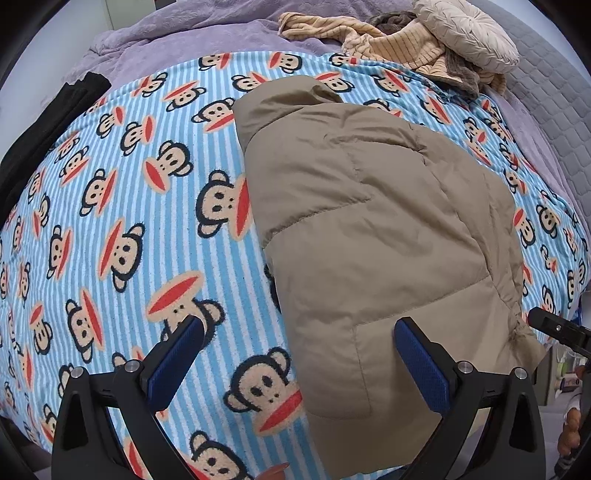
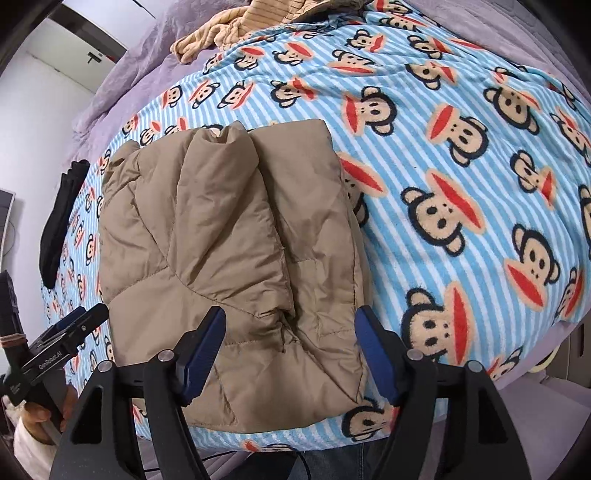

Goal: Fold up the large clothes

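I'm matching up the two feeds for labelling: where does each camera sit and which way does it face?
Left wrist: rides the left gripper, looking forward across the monkey blanket; its open fingers frame the tan jacket's edge.
Right wrist: rides the right gripper, open over the jacket; the person's hand shows low left.
Shared: jacket, blanket, striped clothes pile.

Bed (image 1: 229,33) with a striped monkey blanket (image 1: 122,206) and clothes on it.

The bed has a purple cover; the blue-and-white blanket with monkey faces is spread over most of it. A folded tan jacket (image 1: 369,236) lies on the blanket near its front edge. A black garment (image 1: 44,129) lies along the blanket's left edge. At the far end, a heap of yellow ribbed clothes (image 1: 388,40) rests partly on the blanket and partly on the purple cover, with a round cream cushion (image 1: 465,33) on top of it.
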Motion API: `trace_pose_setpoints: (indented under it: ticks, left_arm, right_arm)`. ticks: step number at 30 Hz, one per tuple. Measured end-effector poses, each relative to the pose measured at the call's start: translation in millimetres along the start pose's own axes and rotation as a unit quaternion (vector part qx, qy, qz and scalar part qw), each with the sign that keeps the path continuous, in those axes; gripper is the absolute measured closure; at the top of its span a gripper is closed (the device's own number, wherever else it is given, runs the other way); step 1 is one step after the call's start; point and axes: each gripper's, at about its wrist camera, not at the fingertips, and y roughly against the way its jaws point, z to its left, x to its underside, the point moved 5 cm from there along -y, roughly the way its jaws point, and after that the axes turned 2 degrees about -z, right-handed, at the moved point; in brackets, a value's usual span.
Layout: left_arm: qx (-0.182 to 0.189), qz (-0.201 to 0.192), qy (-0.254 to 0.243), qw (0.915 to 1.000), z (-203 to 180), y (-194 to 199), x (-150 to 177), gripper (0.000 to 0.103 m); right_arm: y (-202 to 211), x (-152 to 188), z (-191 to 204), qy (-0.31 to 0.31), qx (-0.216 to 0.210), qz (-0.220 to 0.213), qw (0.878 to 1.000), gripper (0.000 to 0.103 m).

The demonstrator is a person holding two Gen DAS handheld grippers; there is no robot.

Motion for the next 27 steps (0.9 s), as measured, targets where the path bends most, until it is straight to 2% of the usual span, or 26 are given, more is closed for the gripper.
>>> trace_pose_setpoints:
  ticks: [6,7,8,12,18,20,27]
  left_arm:
    - [-0.017,0.009,0.039,0.9991,10,-4,-9,0.0]
    - [-0.018,0.012,0.043,0.9988,11,-5,-10,0.0]
    - [-0.018,0.014,0.047,0.9986,11,-7,-11,0.0]
    - [-0.012,0.019,0.057,0.9981,11,-14,-15,0.0]
    - [0.021,0.026,0.077,0.9965,12,-21,-19,0.0]
    - [0.036,0.03,0.084,0.9953,12,-25,-20,0.0]
    - [0.091,0.041,0.092,0.9907,9,-34,-23,0.0]
  right_arm:
    - [-10,-27,-6,0.015,-0.012,0.022,1.0,0.027]
    - [-11,-30,-6,0.018,-0.015,0.025,0.999,0.019]
    - [-12,-33,-7,0.02,-0.019,0.025,0.999,0.017]
    - [-19,-43,-11,0.03,-0.027,0.038,0.998,0.017]
    - [-33,-53,-13,0.041,-0.058,0.057,0.996,0.015]
    - [-38,-54,-10,0.049,-0.07,0.064,0.994,0.001]
    - [-56,-54,-1,0.071,-0.092,0.099,0.988,0.0]
